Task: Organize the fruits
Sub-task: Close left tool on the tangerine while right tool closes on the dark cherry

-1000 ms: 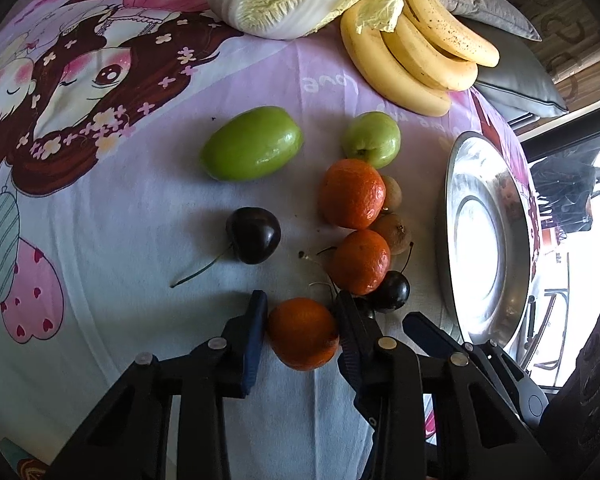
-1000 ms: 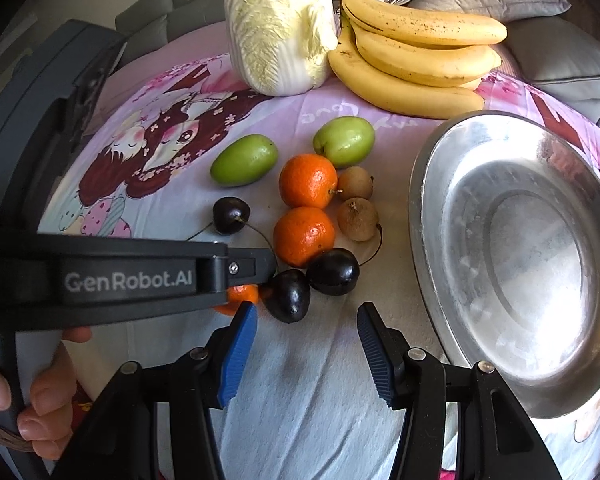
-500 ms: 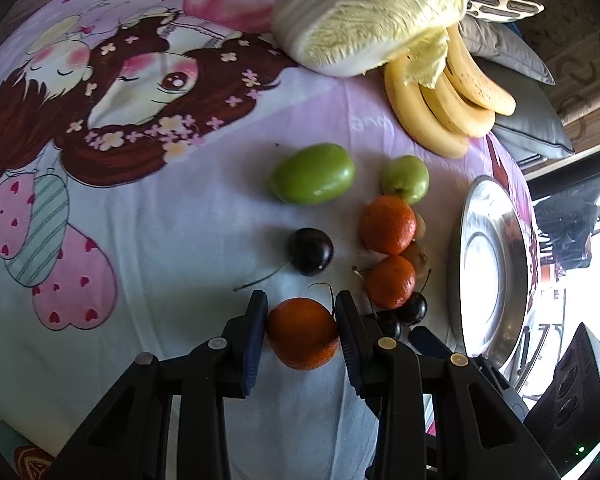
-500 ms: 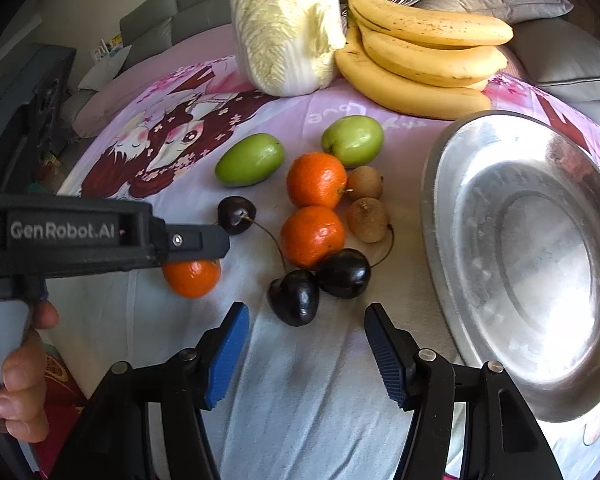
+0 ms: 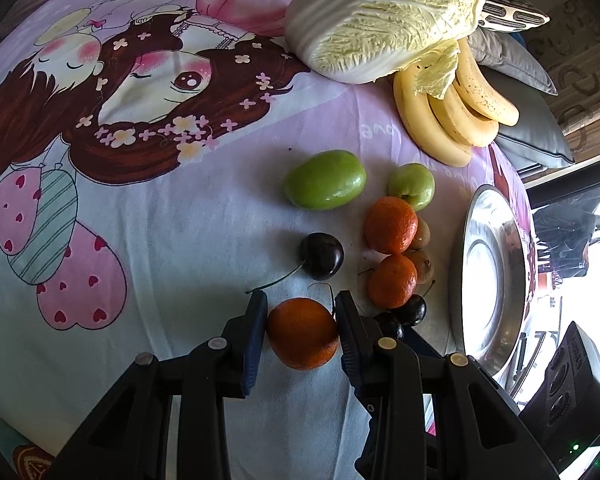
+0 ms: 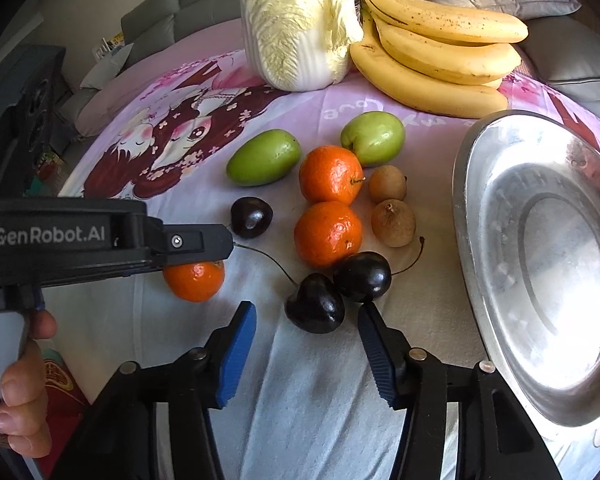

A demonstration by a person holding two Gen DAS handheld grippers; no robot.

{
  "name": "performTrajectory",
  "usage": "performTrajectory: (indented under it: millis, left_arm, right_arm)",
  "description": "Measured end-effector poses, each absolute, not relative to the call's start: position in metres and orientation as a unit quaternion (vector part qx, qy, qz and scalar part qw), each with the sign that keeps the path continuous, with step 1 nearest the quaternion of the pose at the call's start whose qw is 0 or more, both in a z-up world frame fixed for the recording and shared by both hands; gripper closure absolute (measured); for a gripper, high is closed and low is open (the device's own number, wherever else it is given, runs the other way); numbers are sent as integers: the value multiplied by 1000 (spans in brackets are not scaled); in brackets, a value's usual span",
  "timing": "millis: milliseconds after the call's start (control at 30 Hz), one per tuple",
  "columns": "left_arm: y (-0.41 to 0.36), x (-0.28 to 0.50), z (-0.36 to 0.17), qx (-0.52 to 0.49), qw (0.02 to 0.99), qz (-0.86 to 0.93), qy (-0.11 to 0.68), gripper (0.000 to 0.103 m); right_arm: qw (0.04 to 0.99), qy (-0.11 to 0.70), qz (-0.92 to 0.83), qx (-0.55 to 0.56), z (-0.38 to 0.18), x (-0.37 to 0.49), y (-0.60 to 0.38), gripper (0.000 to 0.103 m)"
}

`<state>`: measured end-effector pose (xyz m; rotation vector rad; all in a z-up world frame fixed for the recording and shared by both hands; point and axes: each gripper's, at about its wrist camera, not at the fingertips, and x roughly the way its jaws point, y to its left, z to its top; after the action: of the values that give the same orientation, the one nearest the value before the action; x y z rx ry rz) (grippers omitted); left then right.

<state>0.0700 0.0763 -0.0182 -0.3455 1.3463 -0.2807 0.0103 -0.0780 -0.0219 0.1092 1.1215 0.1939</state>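
Left gripper [image 5: 302, 318] carried tangerine [image 5: 302, 334] leftward, fingers clamping | right gripper [image 6: 306, 338] narrowing, empty | tangerine half-hidden

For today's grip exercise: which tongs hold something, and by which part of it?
The left tongs hold an orange, pressed on its two opposite sides. The right tongs hold nothing.

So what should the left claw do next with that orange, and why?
Probably carry it right, over to the metal plate. The left claw is shut on the orange, the plate holds no fruit yet, and the other oranges still sit on the cloth.
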Motion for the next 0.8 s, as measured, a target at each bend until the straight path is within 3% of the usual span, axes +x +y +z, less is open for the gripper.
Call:
performTrajectory:
  millis: [467,800]
  left_arm:
    - [73,71,-19,-160,757,-125,621,67]
    - [68,72,-23,-156,755,-122,625,66]
  right_arm:
    - [838,532,81,86,-25,17,-81,63]
    - [833,534,79,117,-26,19,-85,63]
